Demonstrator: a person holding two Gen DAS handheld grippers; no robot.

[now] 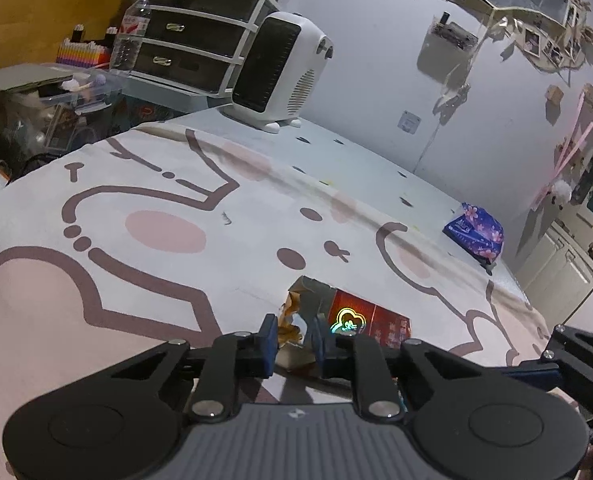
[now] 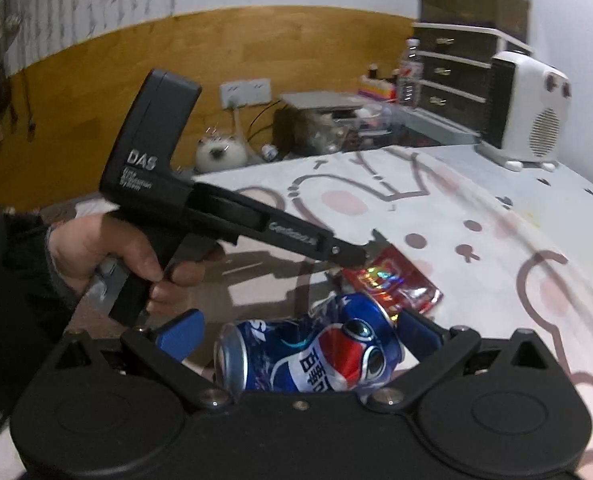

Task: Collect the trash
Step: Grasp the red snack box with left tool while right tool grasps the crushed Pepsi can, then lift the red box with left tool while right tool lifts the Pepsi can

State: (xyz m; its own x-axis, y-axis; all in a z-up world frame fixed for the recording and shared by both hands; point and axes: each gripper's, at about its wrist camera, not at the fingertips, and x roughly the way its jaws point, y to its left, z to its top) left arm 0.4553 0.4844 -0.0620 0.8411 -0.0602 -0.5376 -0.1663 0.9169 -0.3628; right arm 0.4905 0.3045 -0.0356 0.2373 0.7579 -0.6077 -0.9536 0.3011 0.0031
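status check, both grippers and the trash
Left gripper shut on red packet. Right gripper around crushed cola can, grip unclear. Nothing blocking.

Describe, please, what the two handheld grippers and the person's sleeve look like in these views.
Both grippers are matte black linkages with silver pivot bolts and blue finger pads. The left gripper has a grey ribbed base; seen from the right wrist, its pistol-grip body carries white "DAS" lettering. The right gripper matches it. The left hand emerges from a dark sleeve with a grey cuff.

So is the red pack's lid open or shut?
Open. In the left wrist view the red pack shows its torn top and gold foil lining between the left tongs.
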